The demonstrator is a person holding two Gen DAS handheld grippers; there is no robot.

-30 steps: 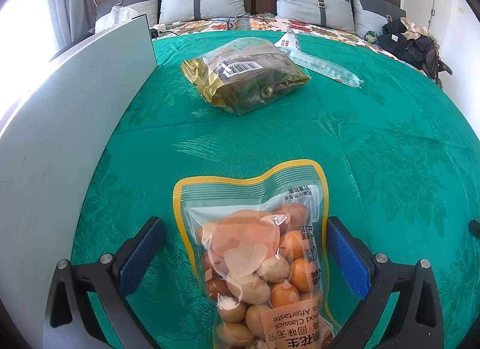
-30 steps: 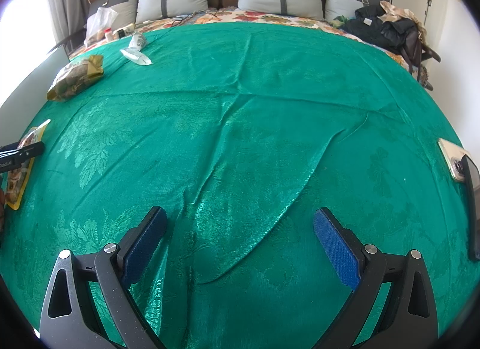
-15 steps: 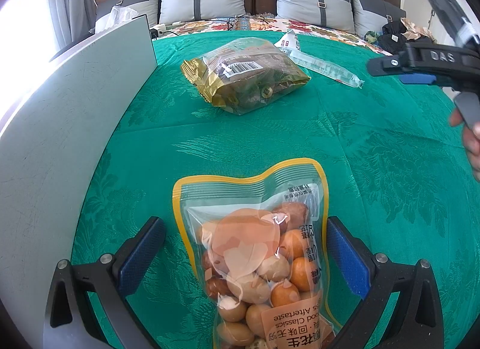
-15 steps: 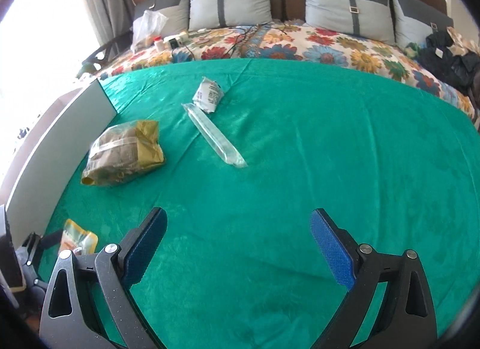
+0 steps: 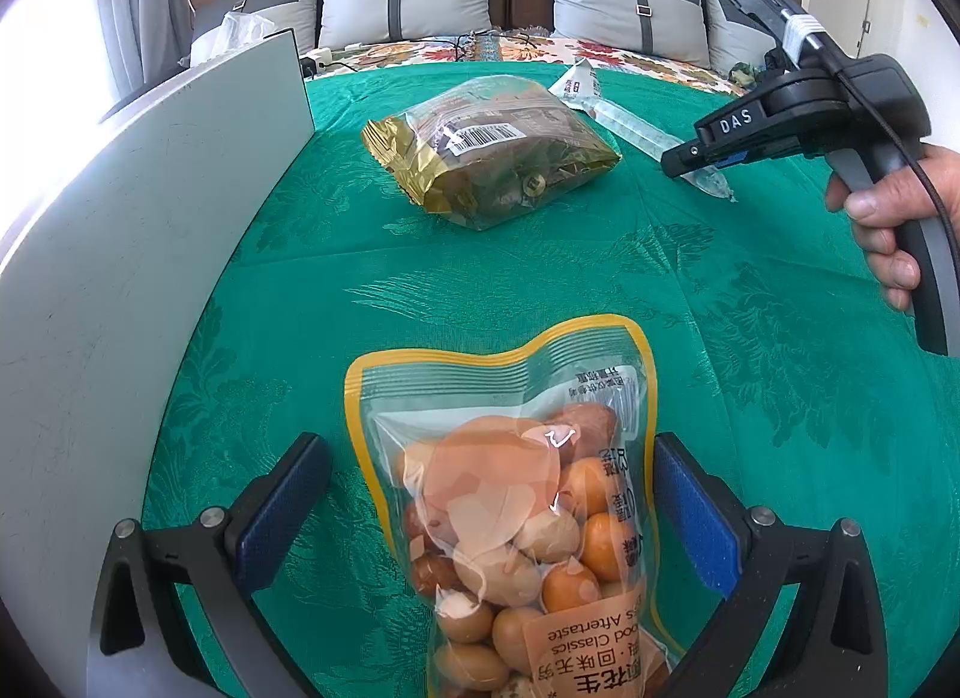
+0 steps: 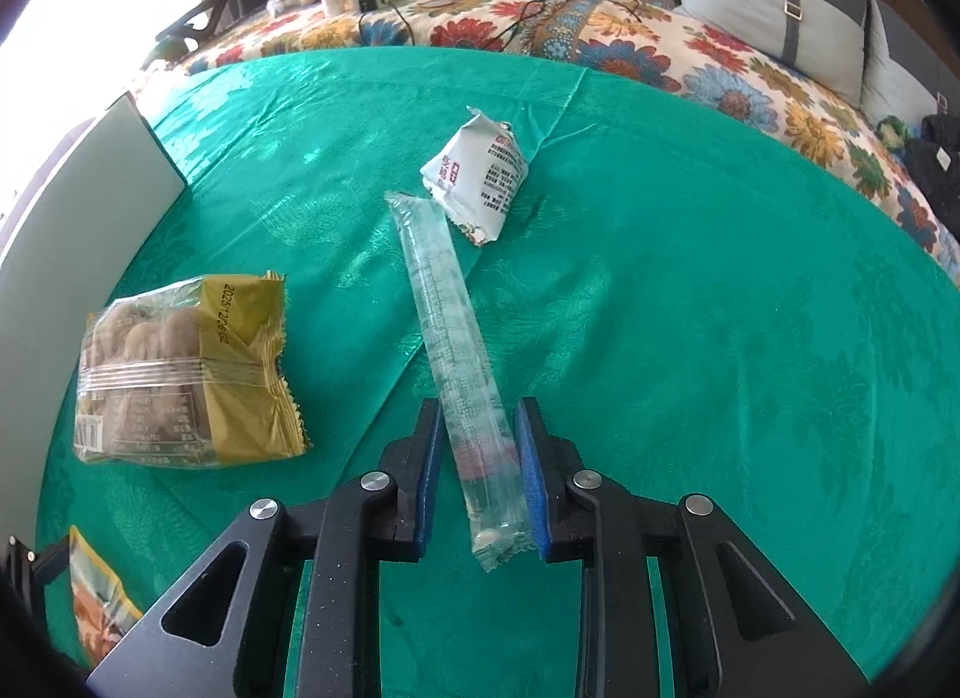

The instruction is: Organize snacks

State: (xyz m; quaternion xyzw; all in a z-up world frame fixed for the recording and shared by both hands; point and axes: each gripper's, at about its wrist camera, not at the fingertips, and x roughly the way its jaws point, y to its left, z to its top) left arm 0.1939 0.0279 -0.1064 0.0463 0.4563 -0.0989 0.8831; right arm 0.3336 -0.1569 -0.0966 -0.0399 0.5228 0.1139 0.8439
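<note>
The right gripper (image 6: 477,488) has its jaws nearly together around the long clear packet (image 6: 456,350), low in the middle of the frame – squeezing comes next, I think. The left gripper (image 5: 492,512) is wide apart around the peanut bag (image 5: 516,506) – waiting

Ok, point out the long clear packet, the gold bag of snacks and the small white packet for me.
long clear packet (image 6: 457,338), right wrist view, middle of its length.
gold bag (image 5: 492,149), left wrist view, clear panel below the barcode.
small white packet (image 6: 477,173), right wrist view, printed face.
</note>
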